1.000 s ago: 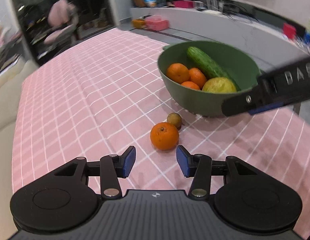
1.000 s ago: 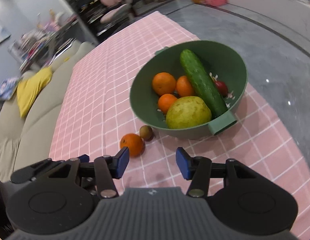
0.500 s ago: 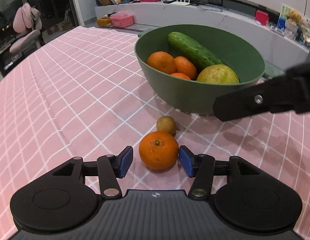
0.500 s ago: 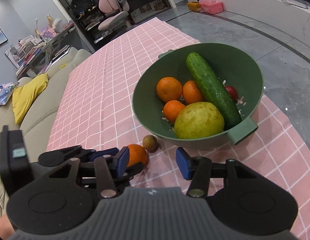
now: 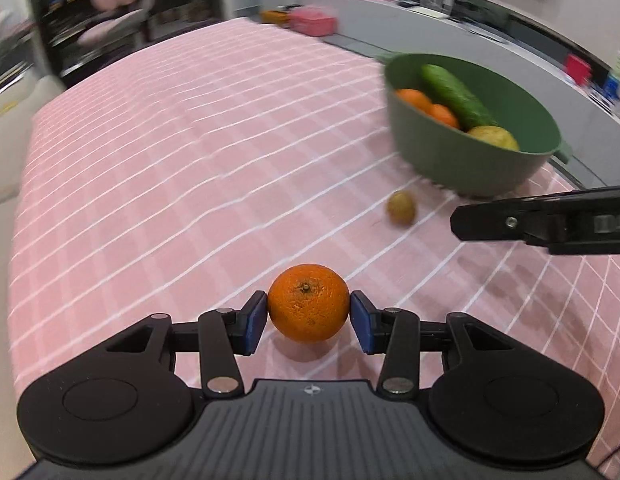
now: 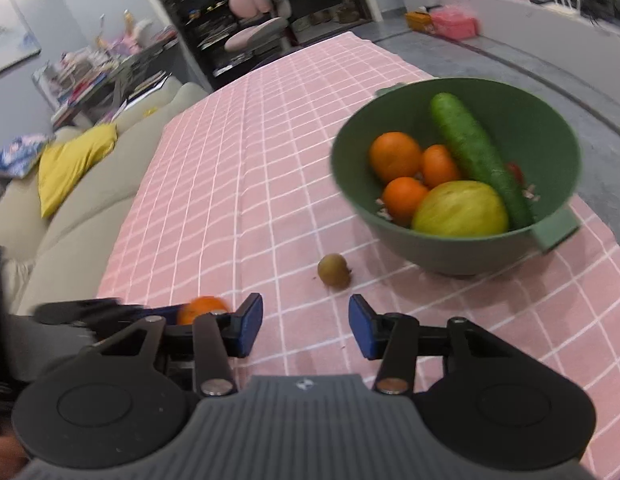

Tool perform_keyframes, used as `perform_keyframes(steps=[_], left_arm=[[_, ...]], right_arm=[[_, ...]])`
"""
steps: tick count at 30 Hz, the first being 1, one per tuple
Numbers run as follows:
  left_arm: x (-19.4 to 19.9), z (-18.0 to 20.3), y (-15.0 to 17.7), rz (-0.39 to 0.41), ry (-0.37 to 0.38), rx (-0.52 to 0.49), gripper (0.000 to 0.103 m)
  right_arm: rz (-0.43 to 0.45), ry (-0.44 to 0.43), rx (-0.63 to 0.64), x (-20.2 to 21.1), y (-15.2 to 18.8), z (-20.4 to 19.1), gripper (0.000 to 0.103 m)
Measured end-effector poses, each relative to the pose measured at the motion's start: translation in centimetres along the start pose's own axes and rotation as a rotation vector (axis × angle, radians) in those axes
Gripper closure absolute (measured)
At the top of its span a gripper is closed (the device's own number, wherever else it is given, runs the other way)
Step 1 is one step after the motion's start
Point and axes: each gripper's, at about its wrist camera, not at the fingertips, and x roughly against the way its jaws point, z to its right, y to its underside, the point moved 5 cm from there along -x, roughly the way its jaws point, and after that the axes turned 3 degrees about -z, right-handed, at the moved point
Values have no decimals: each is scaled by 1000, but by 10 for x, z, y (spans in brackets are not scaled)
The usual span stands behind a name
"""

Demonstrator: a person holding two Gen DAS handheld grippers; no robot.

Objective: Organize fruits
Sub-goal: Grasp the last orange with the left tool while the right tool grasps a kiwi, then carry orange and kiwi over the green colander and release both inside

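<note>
Between the left gripper's (image 5: pixel 309 322) blue pads, an orange (image 5: pixel 309 302) is pinched just off the pink checked cloth (image 5: pixel 158 168).

The jaws have just been closing and now press both its flanks, ready for carrying to the green bowl (image 6: pixel 550 128) ahead and right. The right gripper (image 6: pixel 306 326), also narrowing, holds nothing; a small brown fruit (image 6: pixel 333 271) lies just beyond its tips, probably its target.

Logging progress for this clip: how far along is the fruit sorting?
Done: three oranges already sit in the green bowl. In hand: left tool has just closed on a fourth orange. Left: bowl it, then the small brown fruit; right tool is open, empty.
</note>
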Motion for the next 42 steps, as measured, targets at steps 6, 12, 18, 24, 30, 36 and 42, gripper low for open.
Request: perform_keyframes(steps=[6,12,18,24,30,36,42], left_arm=[[26,-20,16,30,5,107,52],[27,-23,21,32,9,119,52],[22,-19,20,32,19,110,52],[22,-17,20,32,20,106,52],[27,-18,17,46,15,128,52],[34,-13,9,69,20,167,52],[39,5,-2,94,51,188,52]], right_arm=[[41,130,119,-44,-7,-5,60],[13,139,228,-81,-8,-11,68],[-2,135,271,-92,-8,-9,83],[-5,127,257,-92,-10,-7,83],[5,89,269,-80,-16,-14,83],[3,38,266,-60,-34,-20,83],[30,-22,258,-25,-64,-25,83]])
